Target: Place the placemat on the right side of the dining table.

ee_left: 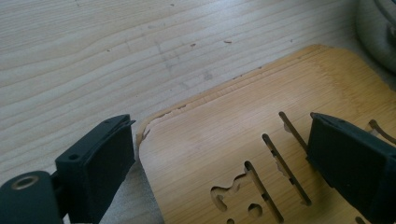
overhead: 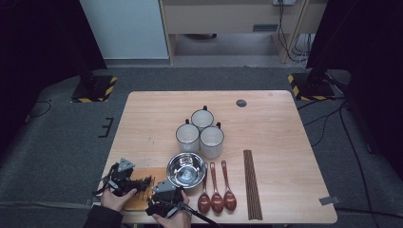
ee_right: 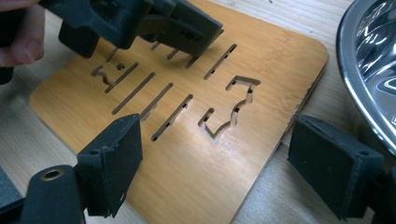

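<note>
Lying flat at the near left corner of the pale wooden table [overhead: 280, 118]: a thin rectangular bamboo board with narrow slots and shaped cut-outs [overhead: 138, 190], its right edge resting just beside a round shiny steel bowl [overhead: 186, 170].

Hovering low over the board's left part, the left gripper [ee_left: 219, 154], black jaws standing apart, one hanging just off a rounded corner above bare table, the other sitting above the slots; nothing pinched between them, no pad pressing on the wood. Showing too in the right gripper view, at the far end of the board [ee_right: 187, 116], with a fingertip of the holding hand at the picture's edge.

Straddling the board's near right corner, the right gripper [ee_right: 233, 163], jaws spread wide, one above the slotted wood, the other above the table strip between the board's edge and the bowl's rim [ee_right: 369, 79]; gripping nothing.

Both hands coming in from the bottom edge of the high view, left gripper [overhead: 124, 179] and right gripper [overhead: 164, 195] near one another.

Standing behind the bowl, three white enamel mugs with dark rims [overhead: 199, 132], clustered and touching. Lying to the bowl's right, three reddish-brown wooden spoons [overhead: 216, 192] side by side, then a bundle of dark brown chopsticks [overhead: 252, 183] a little apart.
</note>
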`<state>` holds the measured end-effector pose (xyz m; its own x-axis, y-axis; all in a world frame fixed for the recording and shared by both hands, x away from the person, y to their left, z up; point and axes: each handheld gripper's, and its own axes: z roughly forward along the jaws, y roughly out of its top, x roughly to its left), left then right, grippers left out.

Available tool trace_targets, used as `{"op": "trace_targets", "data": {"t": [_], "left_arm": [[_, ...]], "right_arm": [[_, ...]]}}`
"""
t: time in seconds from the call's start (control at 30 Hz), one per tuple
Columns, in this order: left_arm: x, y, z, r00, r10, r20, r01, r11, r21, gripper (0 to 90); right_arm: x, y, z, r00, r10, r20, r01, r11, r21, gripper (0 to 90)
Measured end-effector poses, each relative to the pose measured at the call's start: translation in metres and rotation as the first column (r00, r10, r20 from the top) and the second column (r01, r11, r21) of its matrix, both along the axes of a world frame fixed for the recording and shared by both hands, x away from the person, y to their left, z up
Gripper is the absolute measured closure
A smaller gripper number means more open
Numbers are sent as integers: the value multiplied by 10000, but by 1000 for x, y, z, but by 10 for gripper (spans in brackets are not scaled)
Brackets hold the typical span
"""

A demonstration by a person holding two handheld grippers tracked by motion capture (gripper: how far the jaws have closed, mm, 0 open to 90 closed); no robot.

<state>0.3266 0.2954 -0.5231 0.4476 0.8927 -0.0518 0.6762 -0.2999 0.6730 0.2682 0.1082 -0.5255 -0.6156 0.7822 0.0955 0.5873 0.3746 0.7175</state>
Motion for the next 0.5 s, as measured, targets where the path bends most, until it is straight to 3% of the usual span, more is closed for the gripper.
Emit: {"op": "trace_targets", "data": {"t": [0.37, 0.5], "left_arm": [[-4, 2, 1, 9996, -256, -139, 255, 9997, -60, 86], [-5, 1, 1, 9995, -240, -184, 238, 9997, -96, 87]], "right_arm": [[2, 0, 0, 10000, -82, -45, 83, 9997, 208, 239], [2, 1, -2, 10000, -48, 38, 48, 10000, 25, 222]]}}
